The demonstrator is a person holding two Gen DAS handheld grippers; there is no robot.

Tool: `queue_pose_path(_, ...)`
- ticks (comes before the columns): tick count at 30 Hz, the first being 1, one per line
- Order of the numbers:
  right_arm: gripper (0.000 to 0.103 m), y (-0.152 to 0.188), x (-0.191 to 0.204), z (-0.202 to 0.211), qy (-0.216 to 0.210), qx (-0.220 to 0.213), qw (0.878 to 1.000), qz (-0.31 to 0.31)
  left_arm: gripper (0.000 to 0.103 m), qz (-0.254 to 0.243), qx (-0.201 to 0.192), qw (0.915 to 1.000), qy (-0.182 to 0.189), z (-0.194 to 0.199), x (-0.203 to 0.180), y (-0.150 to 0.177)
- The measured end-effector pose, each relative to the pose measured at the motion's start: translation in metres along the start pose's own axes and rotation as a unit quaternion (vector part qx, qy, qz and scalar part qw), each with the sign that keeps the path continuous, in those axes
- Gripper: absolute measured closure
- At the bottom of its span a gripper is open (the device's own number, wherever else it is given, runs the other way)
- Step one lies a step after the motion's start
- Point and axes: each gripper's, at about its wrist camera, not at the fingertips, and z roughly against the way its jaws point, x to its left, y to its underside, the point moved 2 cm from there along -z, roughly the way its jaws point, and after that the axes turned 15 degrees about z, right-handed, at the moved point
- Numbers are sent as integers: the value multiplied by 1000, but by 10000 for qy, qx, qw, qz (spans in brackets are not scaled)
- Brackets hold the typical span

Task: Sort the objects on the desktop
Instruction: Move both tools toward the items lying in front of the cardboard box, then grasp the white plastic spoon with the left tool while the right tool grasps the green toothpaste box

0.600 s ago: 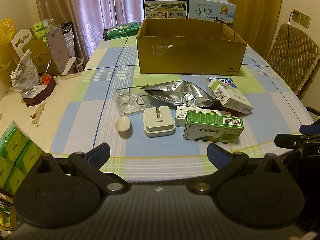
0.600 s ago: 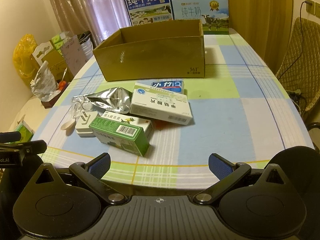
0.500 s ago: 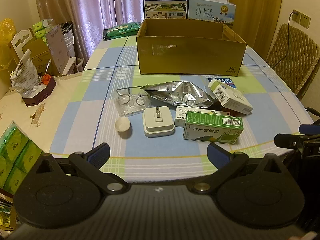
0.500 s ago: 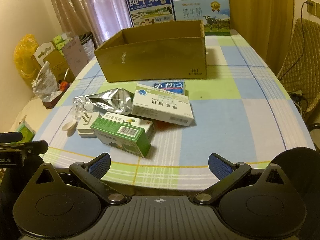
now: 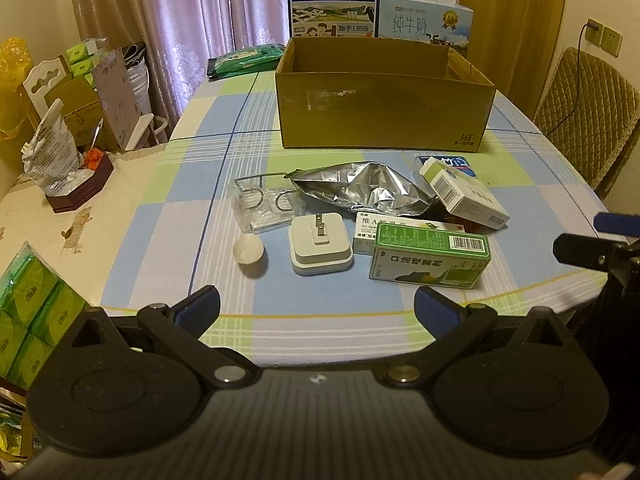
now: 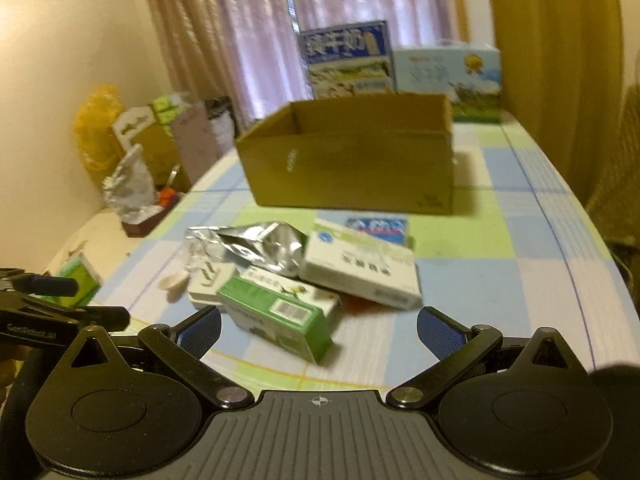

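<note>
An open cardboard box [image 5: 380,108] [image 6: 352,160] stands at the back of the checked table. In front of it lies a pile: a green carton [image 5: 430,258] [image 6: 276,314], a white medicine box [image 5: 464,194] [image 6: 360,268], a silver foil pouch [image 5: 360,190] [image 6: 256,246], a white plug adapter [image 5: 320,244], a small white cap [image 5: 248,250] and a clear plastic case [image 5: 262,206]. My left gripper [image 5: 316,306] hangs open at the table's near edge. My right gripper [image 6: 318,326] is open too, just short of the green carton, nothing between its fingers.
Two milk cartons [image 5: 334,2] stand behind the box. A dark tray with a white bag [image 5: 68,176] sits at the left, green tissue packs [image 5: 28,304] lower left. A padded chair [image 5: 588,120] is at the right. The other gripper's fingers [image 5: 592,248] show at the right edge.
The right gripper has moved forward and lower toward the pile, so the green carton looms larger; its view is blurred with motion. The left gripper has stayed put.
</note>
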Motion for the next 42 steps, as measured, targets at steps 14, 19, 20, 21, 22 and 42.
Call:
queue_pose_path(14, 2, -14, 9, -27, -533, 316, 9902, 1254, 1, -146, -31, 9999, 9, -9, 17, -14)
queue_pose_path(19, 2, -12, 26, -44, -779, 491, 9738, 2078, 1, -271, -8, 9996, -11, -19, 27, -20)
queue_pose_path(20, 2, -11, 29, -48, -846, 514, 9700, 2218, 1, -283, -8, 9996, 6, -21, 29, -21)
queue_pose_path(21, 2, -10, 32, -51, -909, 520, 9667, 2337, 1, -302, 4, 9995, 25, -23, 32, -24)
queue_pose_path(22, 2, -10, 34, -54, -946, 537, 9636, 2441, 1, -329, 7, 9994, 40, -25, 34, -25)
queue_pose_path(42, 51, 0, 55, -142, -1273, 1260, 9133, 3658, 3, -785, 134, 9962, 357, -71, 68, -60)
